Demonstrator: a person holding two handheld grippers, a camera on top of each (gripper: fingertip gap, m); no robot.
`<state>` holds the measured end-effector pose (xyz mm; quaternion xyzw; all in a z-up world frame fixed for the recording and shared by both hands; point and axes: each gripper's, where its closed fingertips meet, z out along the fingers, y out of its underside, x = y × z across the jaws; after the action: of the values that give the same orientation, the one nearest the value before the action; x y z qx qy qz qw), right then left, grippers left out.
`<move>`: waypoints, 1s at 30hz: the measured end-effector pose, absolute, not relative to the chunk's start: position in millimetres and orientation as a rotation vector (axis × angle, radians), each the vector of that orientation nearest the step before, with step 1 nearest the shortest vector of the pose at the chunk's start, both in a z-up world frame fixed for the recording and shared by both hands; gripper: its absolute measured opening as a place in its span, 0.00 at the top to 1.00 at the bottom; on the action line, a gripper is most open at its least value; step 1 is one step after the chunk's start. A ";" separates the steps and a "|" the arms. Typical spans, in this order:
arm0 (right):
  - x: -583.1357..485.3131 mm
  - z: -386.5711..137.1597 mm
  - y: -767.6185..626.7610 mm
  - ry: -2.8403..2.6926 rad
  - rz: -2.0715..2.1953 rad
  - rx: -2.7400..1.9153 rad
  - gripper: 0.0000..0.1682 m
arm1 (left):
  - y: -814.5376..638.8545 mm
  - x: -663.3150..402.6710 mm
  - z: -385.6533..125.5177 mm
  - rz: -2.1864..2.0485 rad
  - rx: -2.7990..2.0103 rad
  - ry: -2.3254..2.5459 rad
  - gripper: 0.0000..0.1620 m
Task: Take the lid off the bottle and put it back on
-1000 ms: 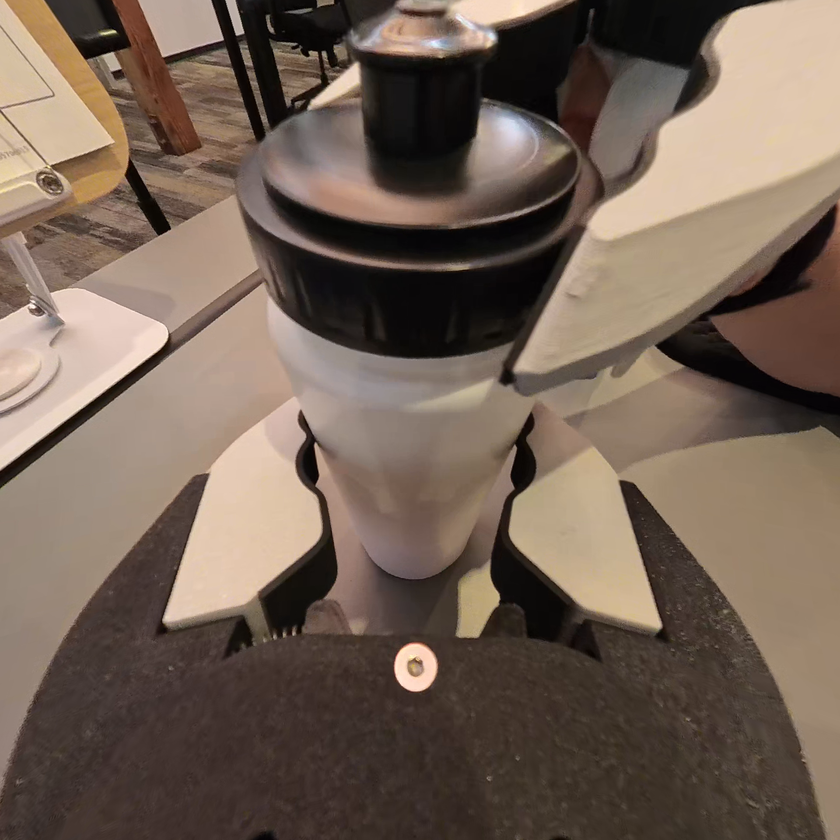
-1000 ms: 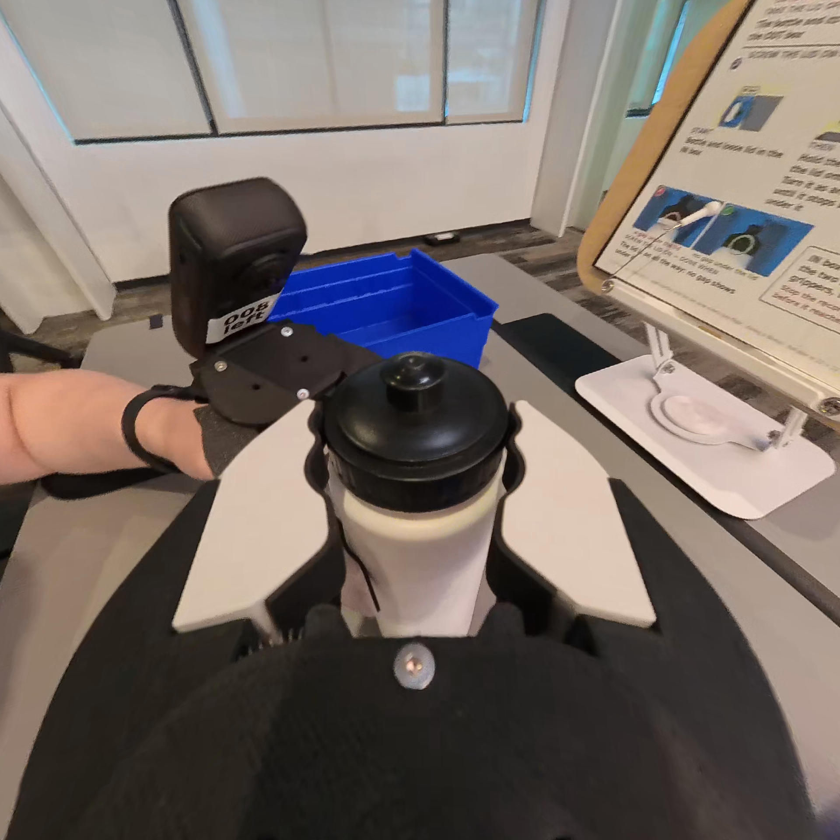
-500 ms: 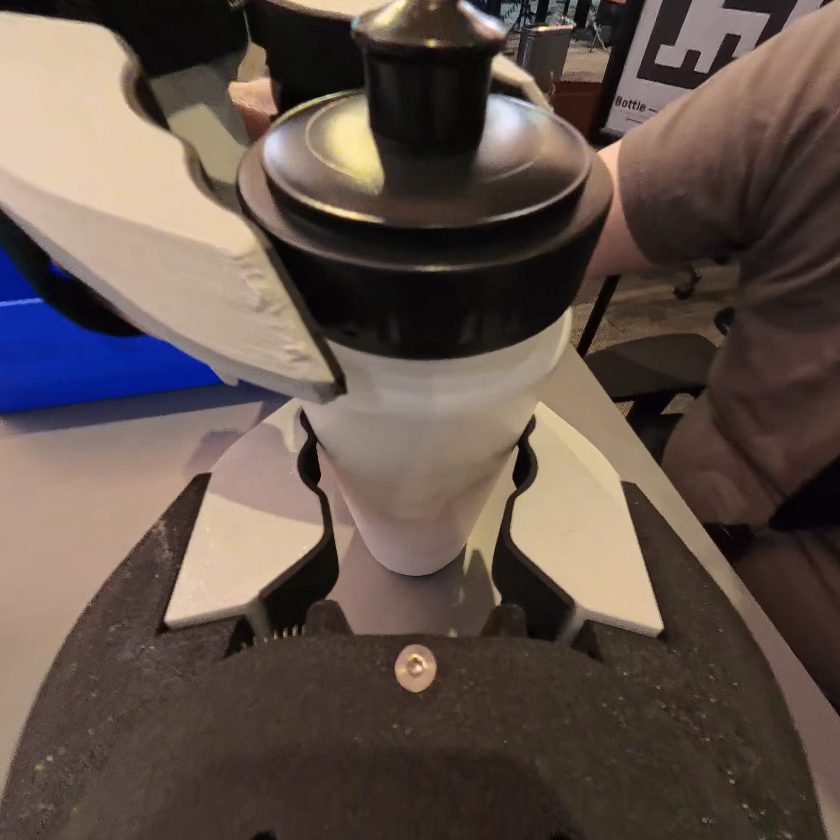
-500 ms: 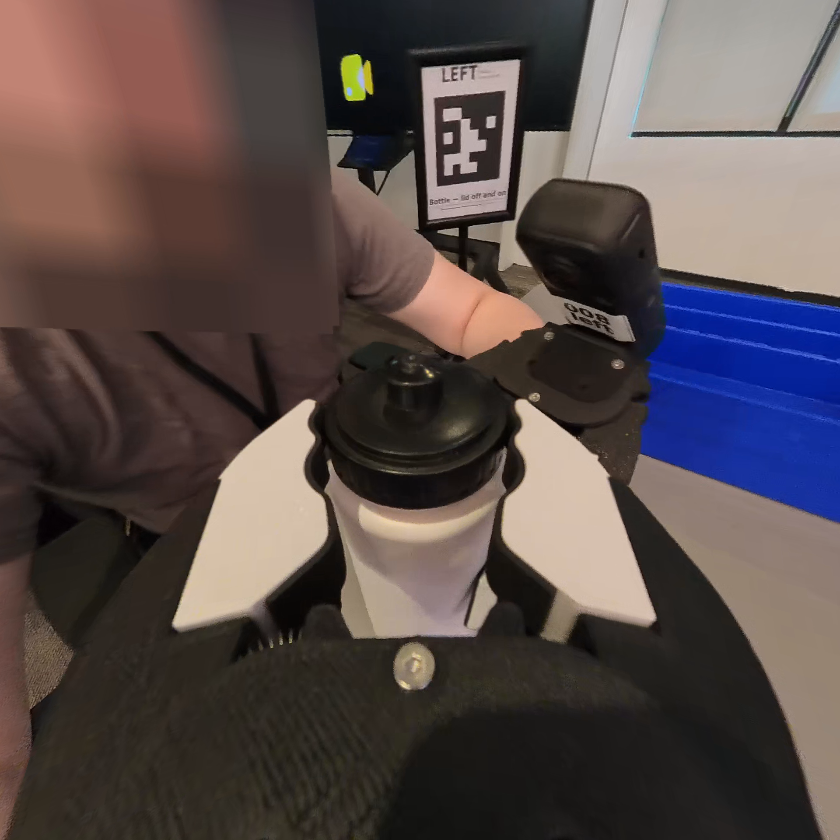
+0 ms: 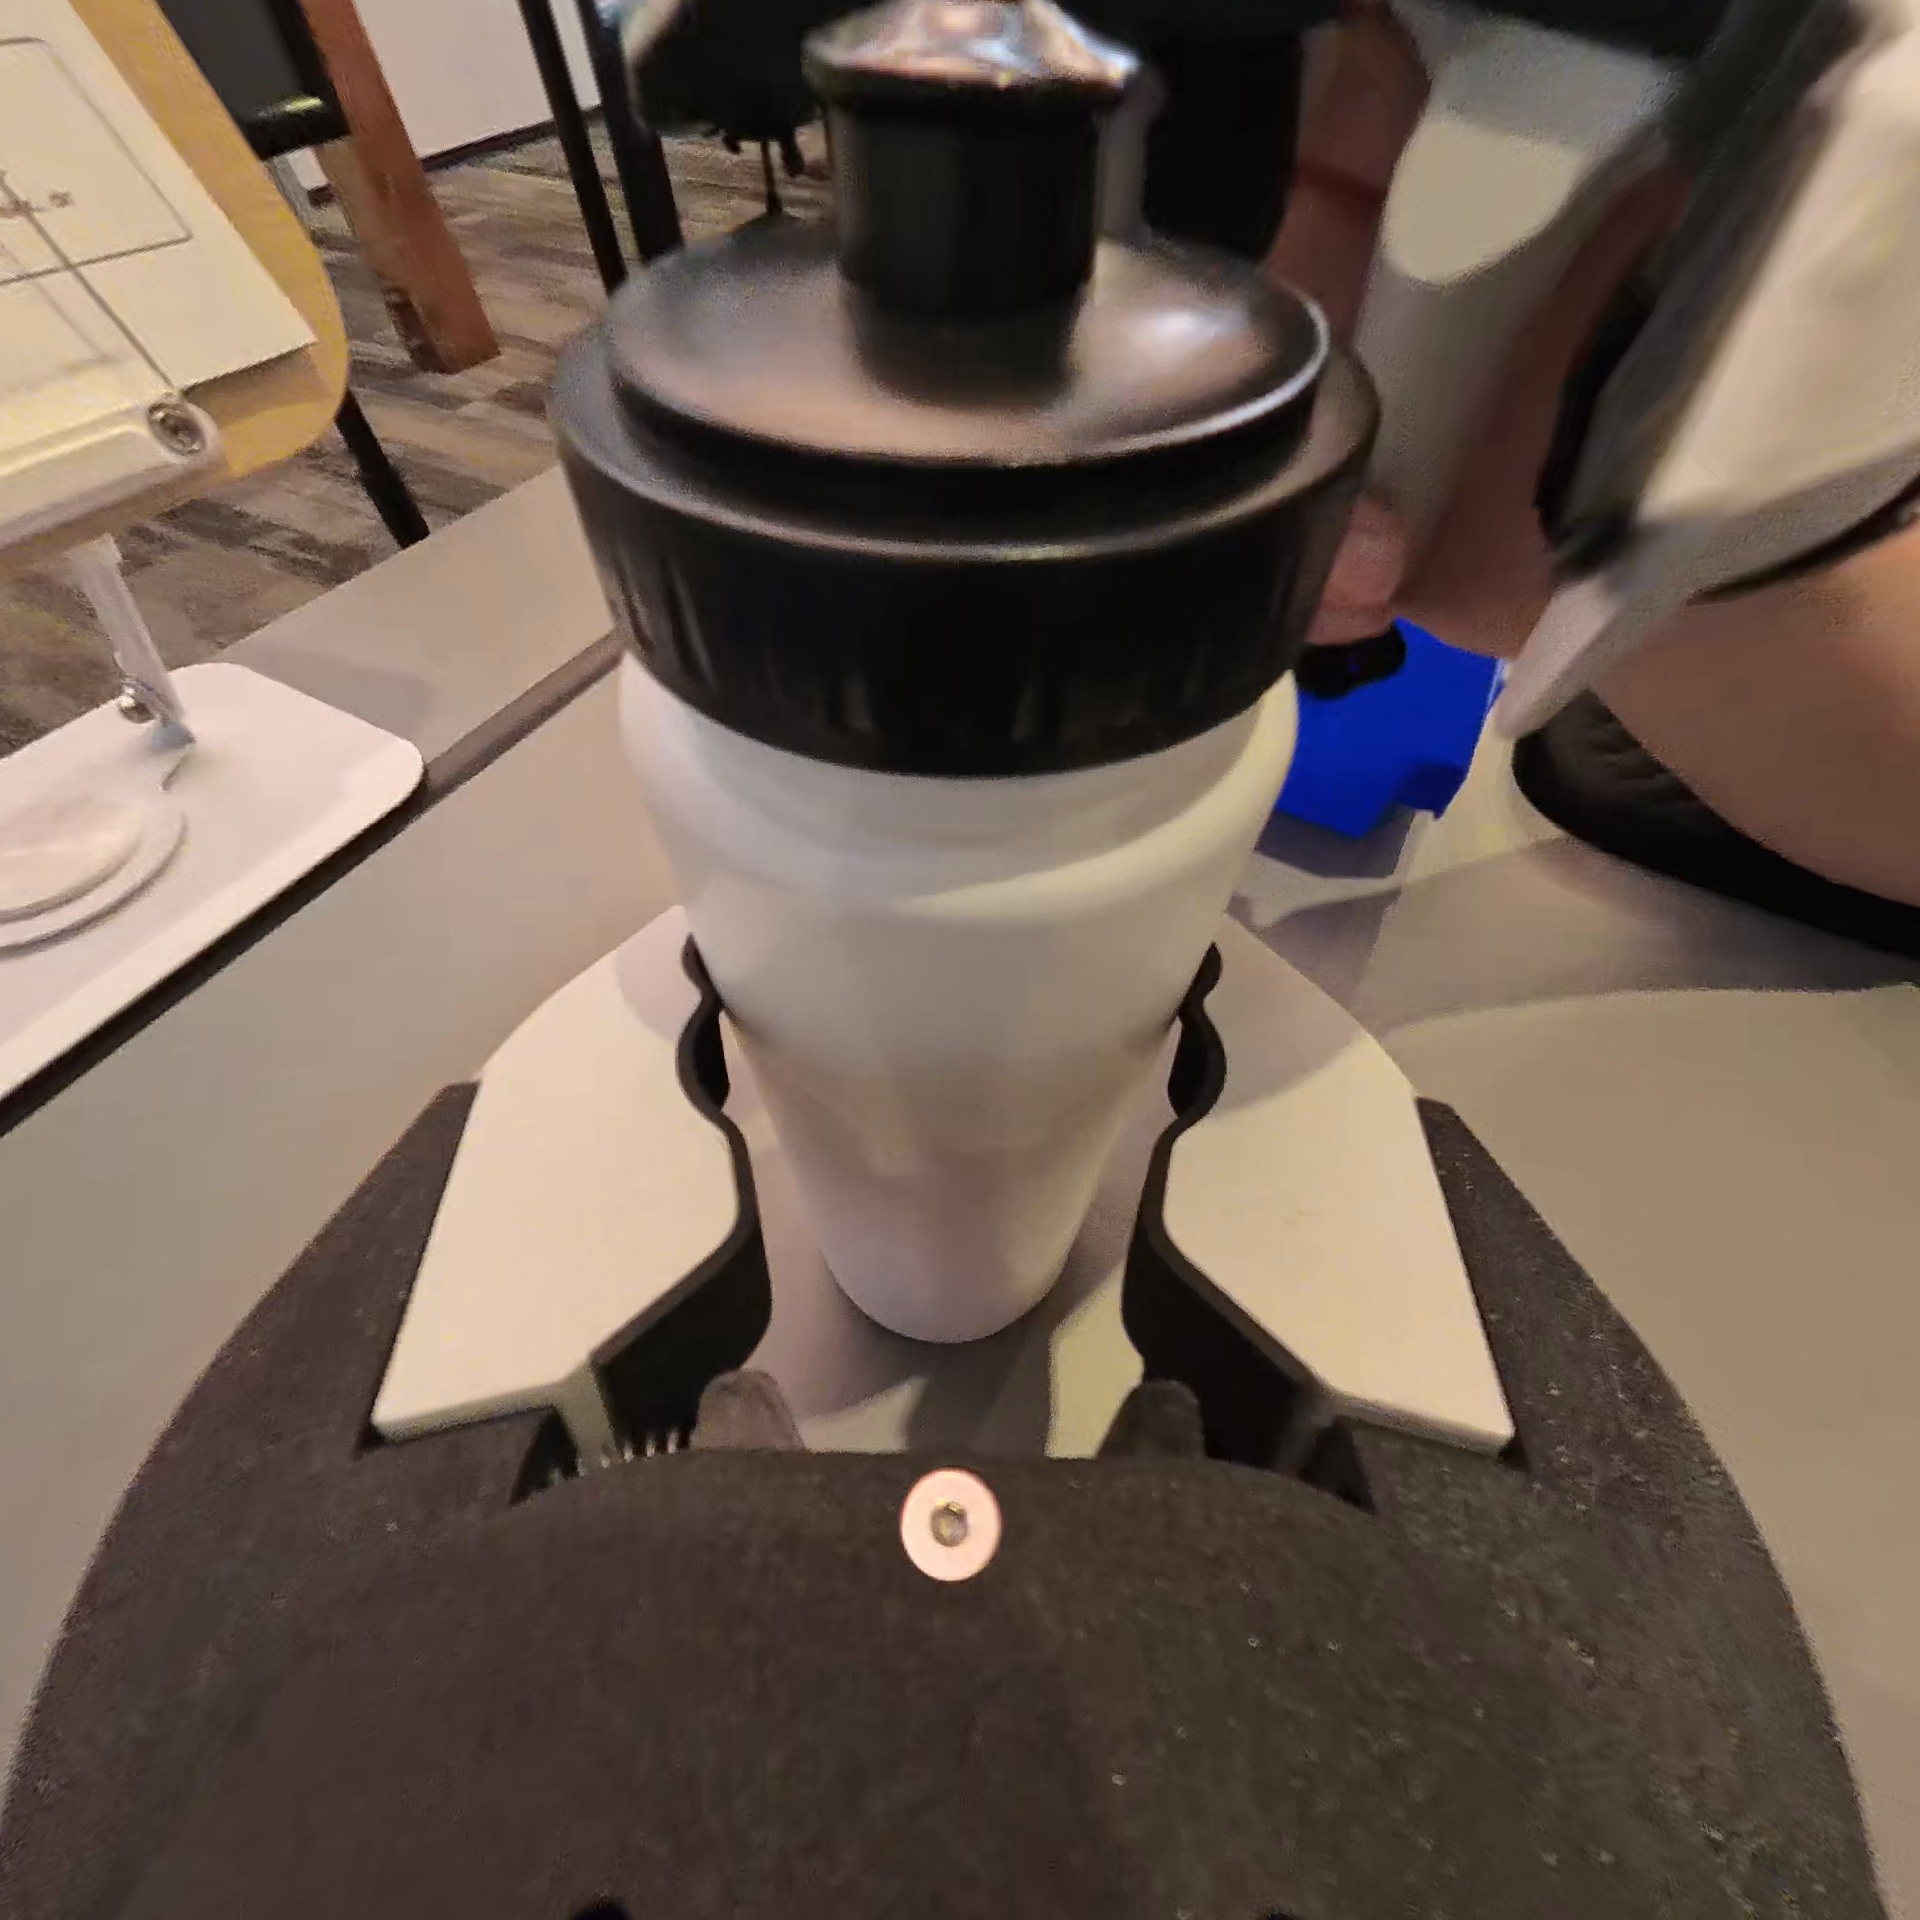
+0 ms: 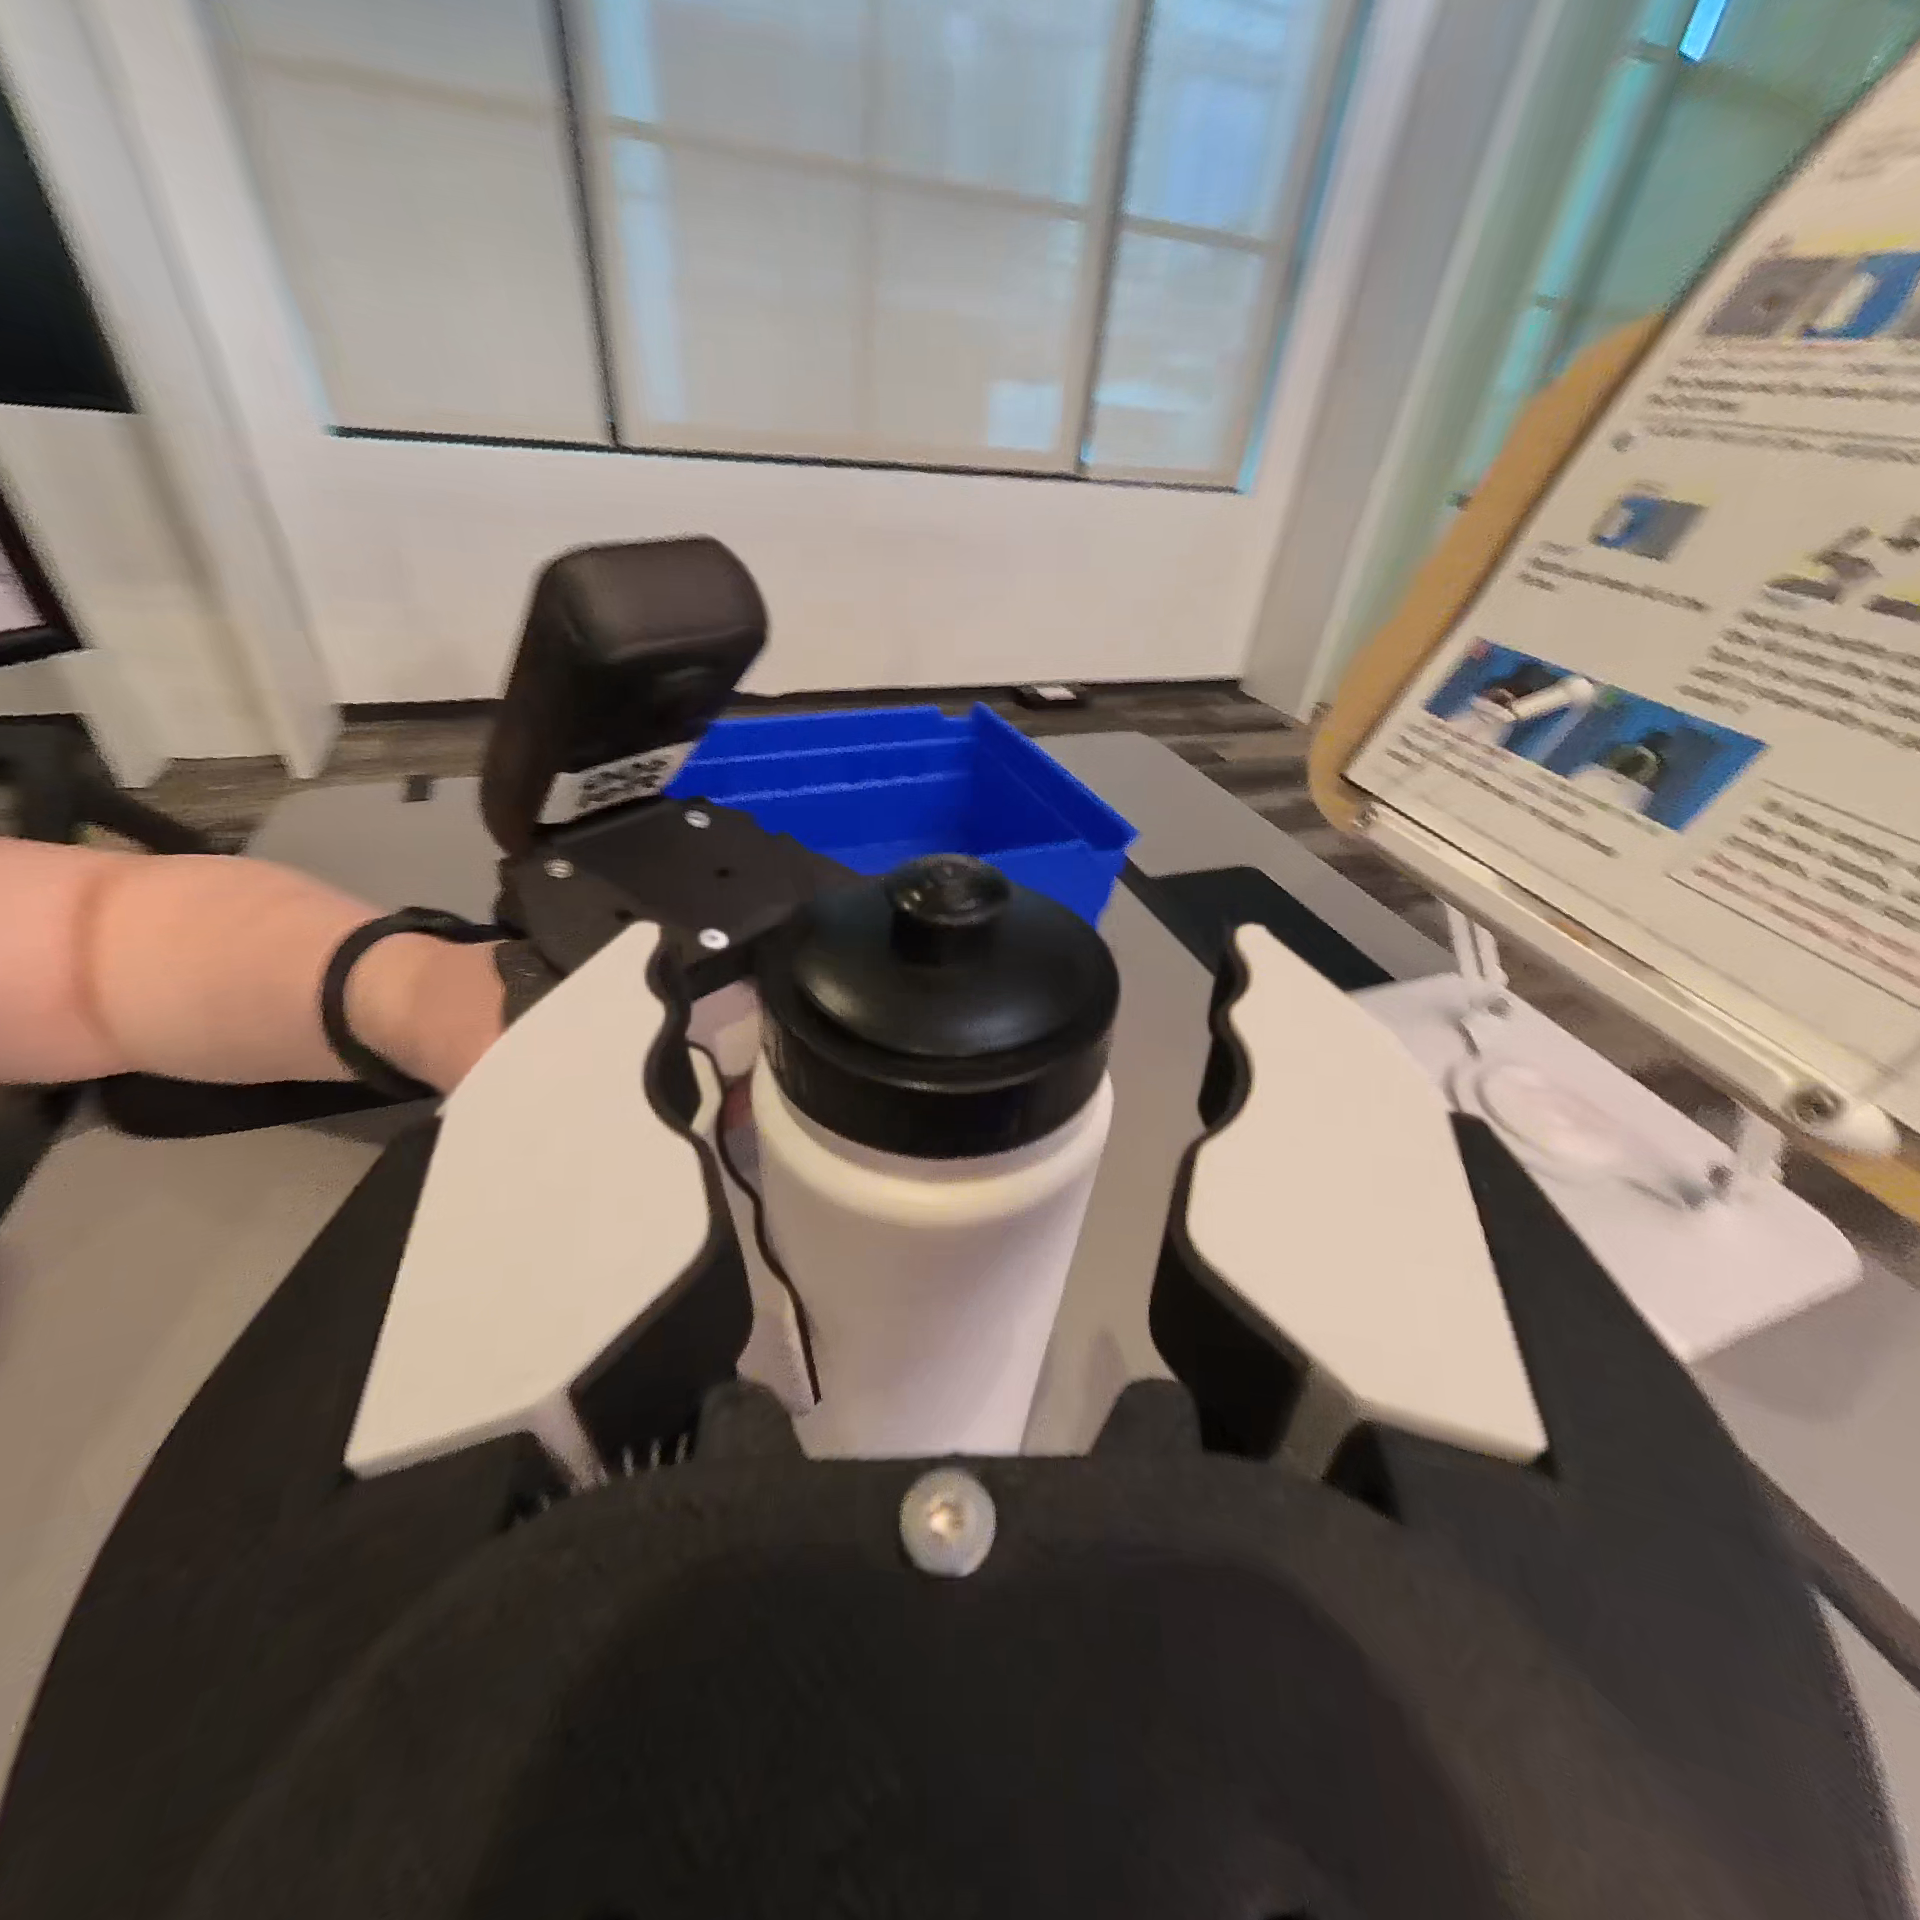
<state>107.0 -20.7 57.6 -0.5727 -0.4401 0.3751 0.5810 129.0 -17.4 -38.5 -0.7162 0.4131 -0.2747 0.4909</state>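
Left hand-held gripper point(image 5: 951, 1101) clamps bottle point(image 5: 951, 997) low on its body, upright on desk point(image 5: 260, 1091). Right hand-held gripper point(image 6: 940, 1039) released, straddling lid point(image 6: 945, 1023). Bin point(image 6: 935, 800) at 12 o'clock. Risk: we reclamp off-centre, pads slip, lid stays on.

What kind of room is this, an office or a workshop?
Probably an office-like room set up for recording demonstrations. A grey table holds a blue bin and an instruction board on a stand, with big windows behind.
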 end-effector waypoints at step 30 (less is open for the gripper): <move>117.0 66.9 -59.5 -1.280 1.140 -1.173 0.43 | -52.9 150.3 -39.0 -0.876 -1.668 1.220 0.48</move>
<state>117.0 -59.5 66.9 -0.4865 -0.5312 0.4729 0.5075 150.3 -52.9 -39.0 -0.6697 0.4897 -0.3516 0.4336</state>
